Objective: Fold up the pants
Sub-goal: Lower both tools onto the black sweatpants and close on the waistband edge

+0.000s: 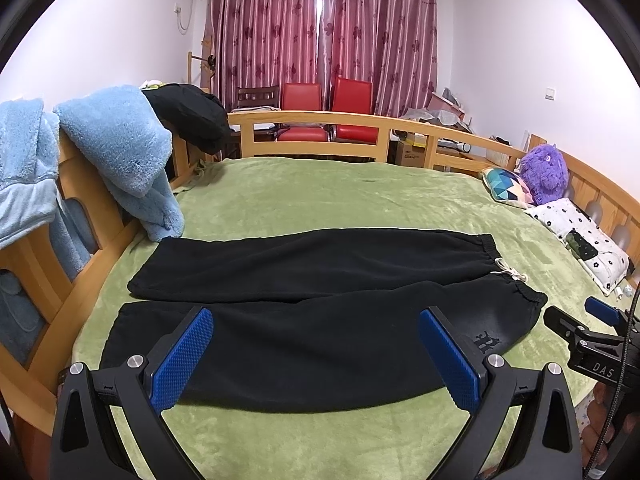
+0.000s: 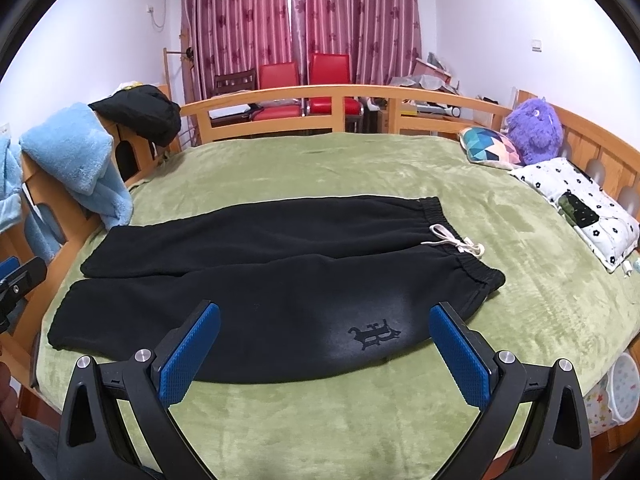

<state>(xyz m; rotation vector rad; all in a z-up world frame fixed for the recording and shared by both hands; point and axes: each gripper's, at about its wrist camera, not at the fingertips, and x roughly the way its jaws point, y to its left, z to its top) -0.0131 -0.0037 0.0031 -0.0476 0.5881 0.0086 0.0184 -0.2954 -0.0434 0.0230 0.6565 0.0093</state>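
- A fluffy light-blue blanket (image 1: 116, 148) is draped over the wooden bed rail (image 1: 304, 120) along the left edge of the bed, with a black garment (image 1: 188, 114) heaped on the rail just beyond it.
- The green plush bedspread (image 1: 320, 196) covers the whole bed.
- The black fleece pants (image 1: 312, 300) lie flat and unfolded across the near half of the bedspread, 2 legs side by side, cuffs toward the left edge, elastic waistband toward the right, a white drawstring (image 2: 456, 242) at the waist and a dark emblem (image 2: 374, 334) on the nearer leg.
- The left gripper (image 1: 316, 360) hangs above the nearer leg close to the near edge, its 2 blue-padded fingers (image 1: 182, 360) spread wide and holding nothing.
- The right gripper (image 2: 324, 354) hovers over the emblem area near the waist, its fingers likewise wide apart and clear of the cloth.
- At the right edge sit a geometric multicoloured cushion (image 2: 490, 148), a purple furry plush toy (image 2: 534, 130) and a white flower-print pillow (image 2: 580, 208).
- Behind the far rail stand 2 red chairs (image 1: 328, 108) before maroon floral curtains (image 1: 320, 28).
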